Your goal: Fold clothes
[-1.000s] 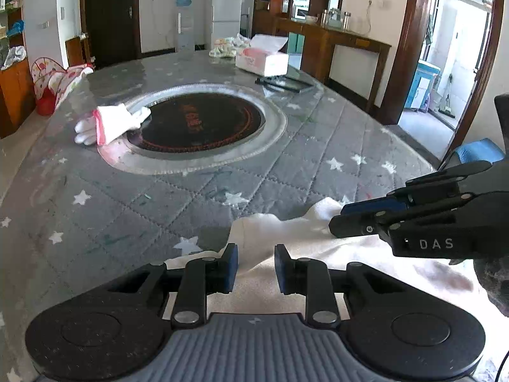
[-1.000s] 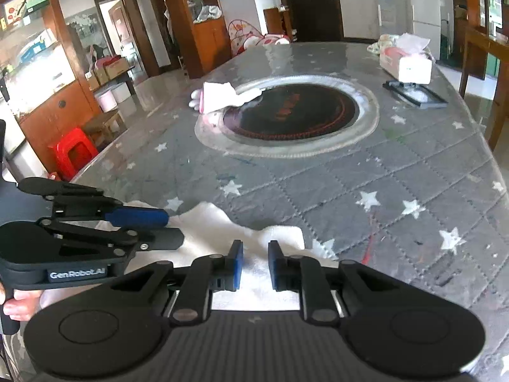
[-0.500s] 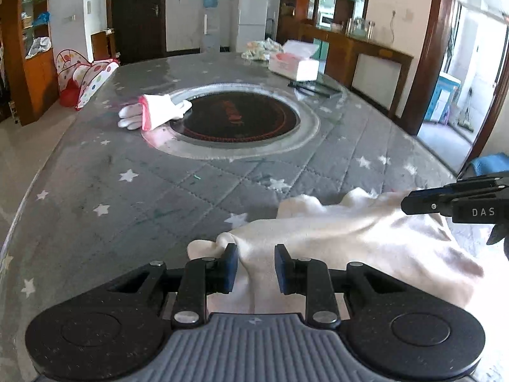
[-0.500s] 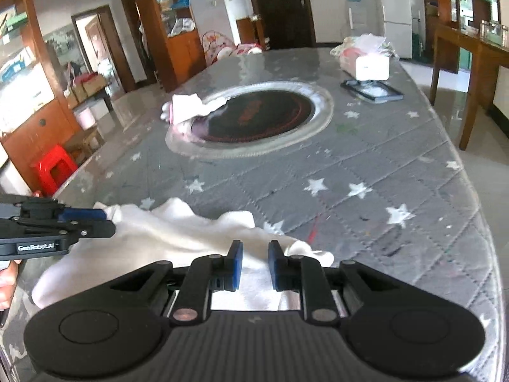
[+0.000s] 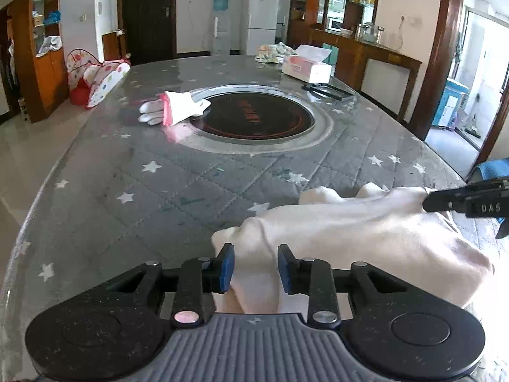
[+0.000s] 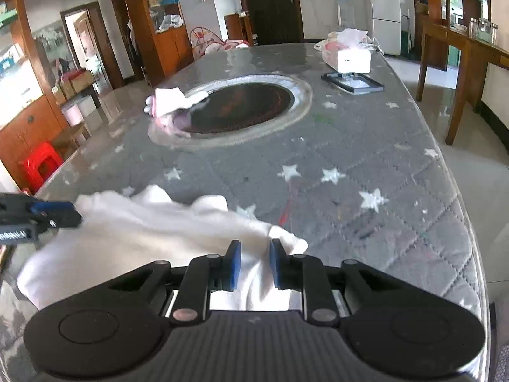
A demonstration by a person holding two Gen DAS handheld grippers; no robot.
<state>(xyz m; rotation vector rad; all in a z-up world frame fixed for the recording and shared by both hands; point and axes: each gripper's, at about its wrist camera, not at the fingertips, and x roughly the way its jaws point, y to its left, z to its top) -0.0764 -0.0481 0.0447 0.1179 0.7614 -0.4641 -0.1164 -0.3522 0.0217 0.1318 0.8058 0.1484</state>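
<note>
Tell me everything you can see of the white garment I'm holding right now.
The white garment is a soft, plain, off-white cloth, wrinkled and bunched, with no print showing. It hangs stretched between the left gripper and the right gripper, each with a gathered fold between its blue-padded fingers. Its far edge forms rumpled humps that look to rest on the grey star-quilted table cover at the near end of the table. Its type cannot be told.

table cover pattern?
Grey quilted cover with white stars; clearest in the left wrist view.
</note>
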